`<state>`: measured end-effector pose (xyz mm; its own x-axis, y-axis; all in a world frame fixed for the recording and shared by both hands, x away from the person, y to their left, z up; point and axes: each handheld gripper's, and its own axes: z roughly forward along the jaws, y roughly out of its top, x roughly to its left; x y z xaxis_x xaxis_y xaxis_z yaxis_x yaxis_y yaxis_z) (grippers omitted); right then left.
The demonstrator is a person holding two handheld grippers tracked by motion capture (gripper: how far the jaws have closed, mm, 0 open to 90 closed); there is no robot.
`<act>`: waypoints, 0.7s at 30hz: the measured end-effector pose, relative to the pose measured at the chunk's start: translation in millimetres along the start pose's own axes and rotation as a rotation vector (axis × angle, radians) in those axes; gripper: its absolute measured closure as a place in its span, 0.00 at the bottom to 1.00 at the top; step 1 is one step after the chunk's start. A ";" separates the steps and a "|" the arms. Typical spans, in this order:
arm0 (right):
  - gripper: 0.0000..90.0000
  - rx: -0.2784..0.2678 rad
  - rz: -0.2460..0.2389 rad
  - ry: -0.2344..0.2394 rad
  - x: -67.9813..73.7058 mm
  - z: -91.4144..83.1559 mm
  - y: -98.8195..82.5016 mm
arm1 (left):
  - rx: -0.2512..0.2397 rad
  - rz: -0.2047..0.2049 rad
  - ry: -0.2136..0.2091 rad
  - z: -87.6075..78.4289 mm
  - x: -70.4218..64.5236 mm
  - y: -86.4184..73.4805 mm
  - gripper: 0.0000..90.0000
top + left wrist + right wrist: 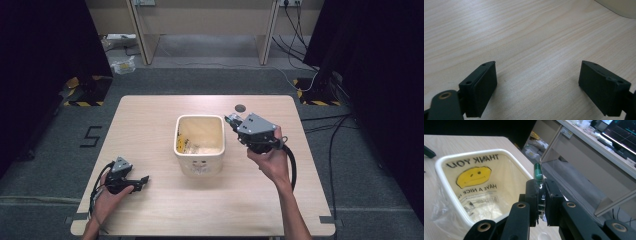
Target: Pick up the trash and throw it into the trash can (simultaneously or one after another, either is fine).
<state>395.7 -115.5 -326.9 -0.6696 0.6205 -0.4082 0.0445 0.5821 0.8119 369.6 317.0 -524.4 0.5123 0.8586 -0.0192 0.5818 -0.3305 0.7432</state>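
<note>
Two right fingers [541, 202] clamp a green-capped pouch [538, 173] beside the bag-lined bin [447, 160]; loosen early and it misses. Left fingers [537, 87] stand apart.

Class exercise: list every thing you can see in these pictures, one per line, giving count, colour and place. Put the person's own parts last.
Table: one, light wood, centre of the room.
Bin: one, cream, mid-table, lined with a clear smiley-face bag.
Small item: one, green with clear wrapping, clamped in the right gripper beside the bin's rim.
Desk: one, beige, beyond the table.
Left gripper: one, black, jaws open, low over the table's left front.
Right gripper: one, black and grey, shut on the small item.
Hands: two, one holding each gripper.
</note>
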 end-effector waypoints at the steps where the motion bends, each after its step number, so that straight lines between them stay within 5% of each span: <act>1: 0.92 -0.002 -0.004 0.007 1.3 1.6 2.6 | 0.000 0.000 0.000 0.0 0.0 0.0 0.16; 21: 0.92 -0.011 -0.040 0.115 30.3 41.3 27.2 | 0.000 0.000 0.000 0.0 0.0 0.0 0.16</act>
<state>407.2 -59.1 -334.4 -0.7516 0.5321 -0.3899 0.0086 0.5989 0.8007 369.6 317.1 -524.4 0.5125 0.8585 -0.0190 0.5818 -0.3309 0.7430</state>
